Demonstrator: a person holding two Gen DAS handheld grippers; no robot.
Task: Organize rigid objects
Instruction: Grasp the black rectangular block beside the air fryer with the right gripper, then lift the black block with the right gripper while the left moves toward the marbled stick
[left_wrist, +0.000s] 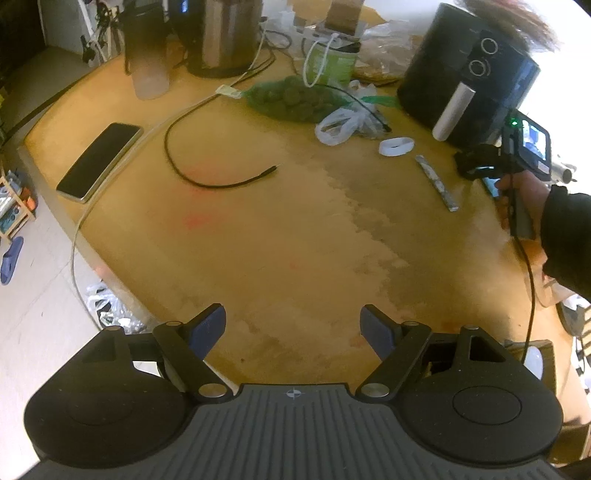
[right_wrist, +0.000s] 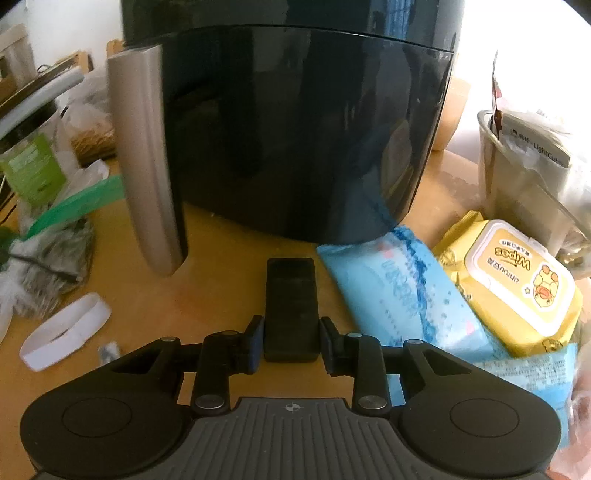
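A black flat rectangular block (right_wrist: 291, 291) lies on the wooden table (right_wrist: 221, 258) just in front of the black air fryer (right_wrist: 295, 129). My right gripper (right_wrist: 291, 334) is shut on its near end, both blue pads pressed to its sides. In the left wrist view the right gripper (left_wrist: 476, 164) shows at the far right, held by a hand (left_wrist: 524, 192) beside the air fryer (left_wrist: 469, 81). My left gripper (left_wrist: 293, 321) hangs open over bare table (left_wrist: 277, 240) with nothing between its fingers. A phone (left_wrist: 99, 162) lies far left, and a white band (left_wrist: 396, 146) and a silver strip (left_wrist: 437, 183) lie right.
A blue tissue pack (right_wrist: 399, 291) and yellow wipes (right_wrist: 517, 288) crowd the block's right side. The fryer's grey handle (right_wrist: 147, 158) stands to its left, with the white band (right_wrist: 66, 330) nearer. A black cable (left_wrist: 207, 177), green net bag (left_wrist: 295, 99), kettle (left_wrist: 225, 37) and bottle (left_wrist: 146, 51) sit farther back.
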